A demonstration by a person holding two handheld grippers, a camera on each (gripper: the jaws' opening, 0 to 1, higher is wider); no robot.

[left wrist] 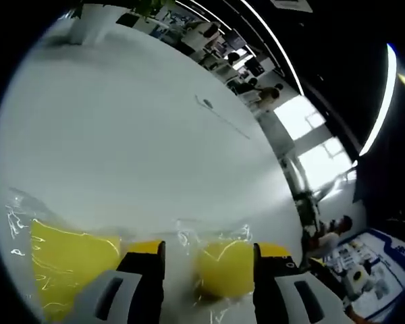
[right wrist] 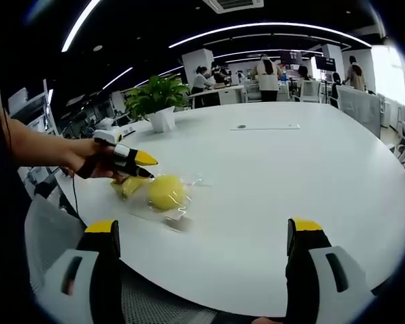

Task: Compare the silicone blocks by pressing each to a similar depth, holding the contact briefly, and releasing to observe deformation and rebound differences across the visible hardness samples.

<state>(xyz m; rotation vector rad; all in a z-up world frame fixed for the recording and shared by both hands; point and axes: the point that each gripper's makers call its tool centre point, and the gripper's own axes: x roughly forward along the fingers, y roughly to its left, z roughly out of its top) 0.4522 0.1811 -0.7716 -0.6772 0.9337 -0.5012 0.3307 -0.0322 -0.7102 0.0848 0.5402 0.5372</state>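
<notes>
Two yellow silicone blocks in clear plastic wrap lie on the white table (right wrist: 277,182). In the left gripper view, the rounded block (left wrist: 223,268) lies between the jaws of my left gripper (left wrist: 209,248), close to the right jaw. The jaws stand apart. The flatter block (left wrist: 67,264) lies to the left of them. In the right gripper view, a hand holds the left gripper (right wrist: 143,166) just above the rounded block (right wrist: 166,192) and the other block (right wrist: 125,187). My right gripper (right wrist: 204,229) hangs wide open near the table's front edge, with nothing between its jaws.
A potted plant (right wrist: 158,101) stands at the table's far left. A small dark disc (right wrist: 241,126) and a thin white strip (right wrist: 273,127) lie near the far side. People (right wrist: 266,73) and desks are behind the table. A grey chair back (right wrist: 50,229) is at the near left.
</notes>
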